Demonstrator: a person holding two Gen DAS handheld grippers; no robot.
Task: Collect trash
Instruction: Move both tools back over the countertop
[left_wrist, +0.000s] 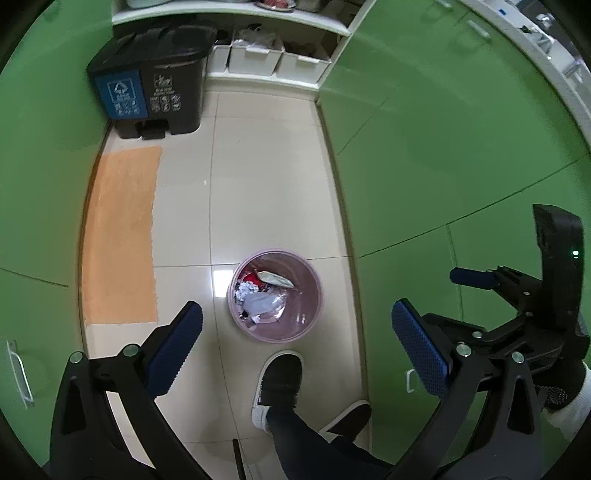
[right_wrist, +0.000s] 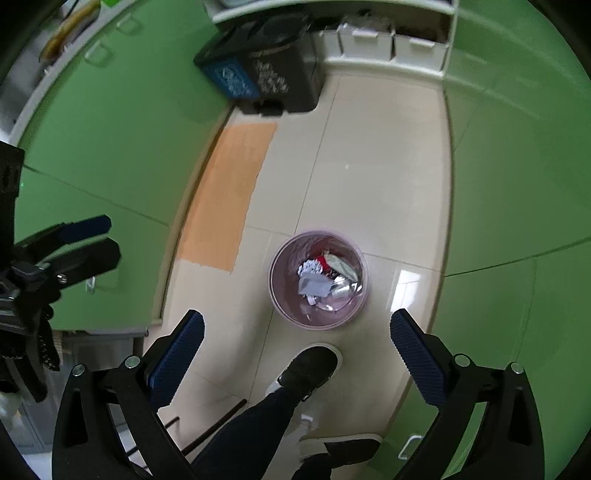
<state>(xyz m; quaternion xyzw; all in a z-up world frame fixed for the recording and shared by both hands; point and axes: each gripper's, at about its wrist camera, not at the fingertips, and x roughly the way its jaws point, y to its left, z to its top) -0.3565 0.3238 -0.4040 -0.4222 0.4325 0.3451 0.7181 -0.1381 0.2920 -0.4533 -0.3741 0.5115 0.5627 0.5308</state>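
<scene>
A round pink waste bin (left_wrist: 312, 295) (right_wrist: 280, 295) stands on the tiled floor. Trash (left_wrist: 258, 299) (right_wrist: 317, 280) lies in it: crumpled paper, clear wrappers and something red. My left gripper (left_wrist: 295, 332) hangs above the floor with its blue pads wide apart and nothing between them; the bin lies just beyond the gap. My right gripper (right_wrist: 299, 343) is open too, empty, high over the bin's near side. Each gripper appears at the edge of the other's view: the right gripper (left_wrist: 448, 295) beside the right-hand cabinets, the left gripper (right_wrist: 110, 240) beside the left-hand ones.
Green cabinets (left_wrist: 424, 147) (right_wrist: 110, 147) wall in both sides of the narrow floor. A black pedal bin (left_wrist: 147, 92) (right_wrist: 266, 74) with a blue label stands at the far end beside white storage boxes (left_wrist: 255, 55). An orange mat (left_wrist: 118, 236) (right_wrist: 229, 195) lies left. A person's black shoe (left_wrist: 280, 380) (right_wrist: 310, 369) stands near the pink bin.
</scene>
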